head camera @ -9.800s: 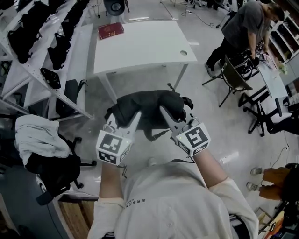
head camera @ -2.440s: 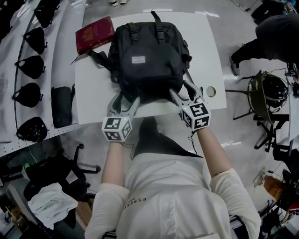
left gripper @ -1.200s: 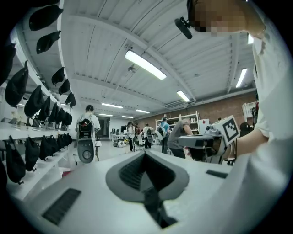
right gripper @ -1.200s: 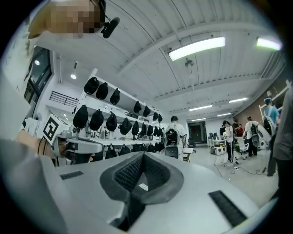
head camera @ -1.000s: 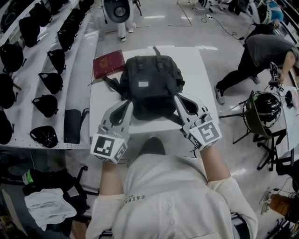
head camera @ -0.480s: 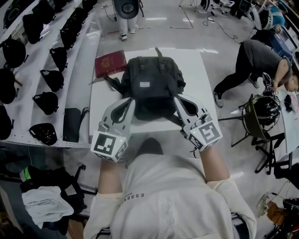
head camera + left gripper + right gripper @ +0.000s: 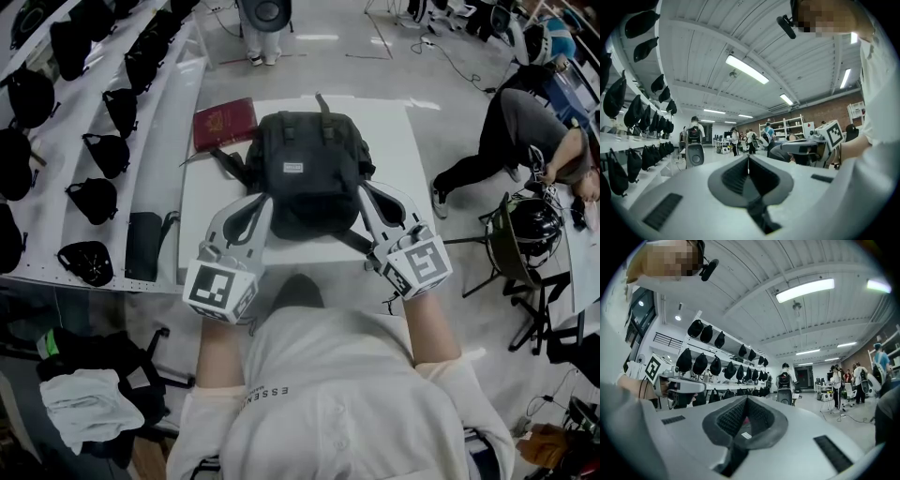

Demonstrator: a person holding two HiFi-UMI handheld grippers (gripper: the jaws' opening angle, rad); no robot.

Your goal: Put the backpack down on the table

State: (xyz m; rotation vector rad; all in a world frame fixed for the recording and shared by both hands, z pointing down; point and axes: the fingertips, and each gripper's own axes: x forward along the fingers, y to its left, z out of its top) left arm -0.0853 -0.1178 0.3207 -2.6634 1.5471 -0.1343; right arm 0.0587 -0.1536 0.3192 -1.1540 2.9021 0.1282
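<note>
The black backpack (image 7: 307, 173) lies flat on the white table (image 7: 396, 141), front pocket up, top handle toward the far edge and a strap trailing to its left. Both grippers are held level in the air above the table's near edge, apart from the backpack. My left gripper (image 7: 265, 199) is shut and empty; in the left gripper view its jaws (image 7: 748, 160) meet with nothing between them. My right gripper (image 7: 364, 191) is also shut and empty, its jaws (image 7: 746, 400) closed tip to tip. Neither gripper view shows the backpack.
A red book (image 7: 225, 123) lies on the table's far left corner. Shelves (image 7: 141, 112) hung with several black bags run along the left. At the right a person (image 7: 525, 122) bends over beside a chair holding a helmet (image 7: 531, 221). Clothes lie heaped at lower left (image 7: 84, 408).
Ten seconds ago both grippers carried the backpack over the floor; then it lay on the table with the grippers at its near edge. Over the last second the grippers have hardly moved.
</note>
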